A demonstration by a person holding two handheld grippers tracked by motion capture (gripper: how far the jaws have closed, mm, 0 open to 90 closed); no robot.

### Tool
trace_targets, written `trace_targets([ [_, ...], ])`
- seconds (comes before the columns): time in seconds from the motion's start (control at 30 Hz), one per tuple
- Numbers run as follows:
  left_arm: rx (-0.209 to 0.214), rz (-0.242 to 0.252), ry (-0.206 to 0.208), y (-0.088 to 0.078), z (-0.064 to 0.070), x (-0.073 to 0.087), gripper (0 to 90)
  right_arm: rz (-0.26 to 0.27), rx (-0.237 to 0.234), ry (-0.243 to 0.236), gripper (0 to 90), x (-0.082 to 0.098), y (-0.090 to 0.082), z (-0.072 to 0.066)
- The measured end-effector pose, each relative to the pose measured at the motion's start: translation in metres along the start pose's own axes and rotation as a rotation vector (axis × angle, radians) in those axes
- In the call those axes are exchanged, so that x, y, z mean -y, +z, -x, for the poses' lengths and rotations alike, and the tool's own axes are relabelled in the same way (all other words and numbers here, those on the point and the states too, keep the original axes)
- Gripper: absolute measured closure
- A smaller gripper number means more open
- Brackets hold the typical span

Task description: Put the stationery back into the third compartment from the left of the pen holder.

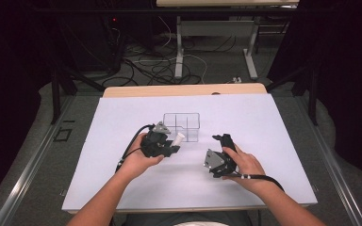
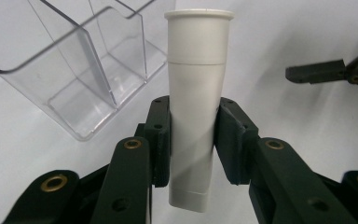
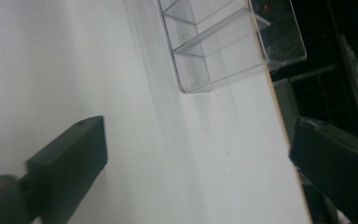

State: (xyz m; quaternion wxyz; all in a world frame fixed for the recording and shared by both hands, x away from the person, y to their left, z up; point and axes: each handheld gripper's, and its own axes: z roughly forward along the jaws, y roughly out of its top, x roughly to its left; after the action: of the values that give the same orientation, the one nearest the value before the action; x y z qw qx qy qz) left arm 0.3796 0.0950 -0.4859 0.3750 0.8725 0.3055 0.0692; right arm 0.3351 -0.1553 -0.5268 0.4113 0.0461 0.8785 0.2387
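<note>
One wide white rectangular tabletop (image 1: 122,179) is carrying everything, and it is lying under both of the person's forearms, which are coming in from the near edge. Toward its far middle, a clear plastic organiser box with inner dividers (image 1: 183,125) is standing upright on the white surface. Near and left of that box, the left tool (image 1: 166,145) is sitting in the person's left hand (image 1: 139,160), its black jaws pressing from both sides on a white plastic tube with a wider flared cap (image 2: 195,102). That tube is pointing its cap toward the box, just beside the box's near corner and held above the surface. To the right, well apart from the box, the right tool (image 1: 223,138) is resting in the right hand (image 1: 245,165), its jaws standing spread wide with nothing between them.
</note>
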Motion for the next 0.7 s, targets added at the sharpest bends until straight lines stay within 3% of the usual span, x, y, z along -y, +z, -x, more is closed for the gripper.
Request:
trace_targets([
  [0.03, -0.003, 0.016, -0.008, -0.002, -0.002, -0.001, 69.0, -0.001, -0.014, 0.071, 0.0, 0.003, 0.002, 0.003],
  [0.07, -0.003, 0.016, -0.008, -0.002, -0.002, -0.001, 69.0, -0.037, -0.036, 0.104, 0.0, 0.004, 0.000, 0.005],
  [0.1, -0.012, 0.035, -0.005, -0.003, -0.004, -0.002, 69.0, -0.035, -0.044, 0.142, 0.0, 0.006, 0.001, 0.006],
  [0.17, -0.016, 0.042, -0.012, -0.004, -0.004, -0.002, 69.0, -0.035, -0.046, 0.167, 0.0, 0.007, 0.001, 0.008],
  [0.2, -0.018, 0.060, -0.020, -0.005, -0.005, -0.002, 69.0, -0.031, -0.045, 0.232, 0.0, 0.010, 0.000, 0.010],
  [0.37, -0.030, 0.123, -0.029, -0.011, -0.008, -0.006, 69.0, -0.021, -0.059, 0.344, 0.0, 0.019, 0.001, 0.014],
  [0.47, -0.033, 0.151, -0.043, -0.013, -0.009, -0.007, 69.0, -0.025, -0.052, 0.378, 0.0, 0.023, 0.001, 0.016],
  [0.53, -0.041, 0.176, -0.049, -0.015, -0.010, -0.010, 69.0, -0.016, -0.058, 0.452, 0.0, 0.028, 0.001, 0.017],
  [0.6, -0.049, 0.223, -0.060, -0.019, -0.012, -0.013, 69.0, -0.007, -0.058, 0.496, 0.0, 0.030, -0.001, 0.020],
  [0.7, -0.058, 0.250, -0.065, -0.021, -0.014, -0.015, 69.0, 0.006, -0.053, 0.546, 0.0, 0.033, -0.002, 0.022],
])
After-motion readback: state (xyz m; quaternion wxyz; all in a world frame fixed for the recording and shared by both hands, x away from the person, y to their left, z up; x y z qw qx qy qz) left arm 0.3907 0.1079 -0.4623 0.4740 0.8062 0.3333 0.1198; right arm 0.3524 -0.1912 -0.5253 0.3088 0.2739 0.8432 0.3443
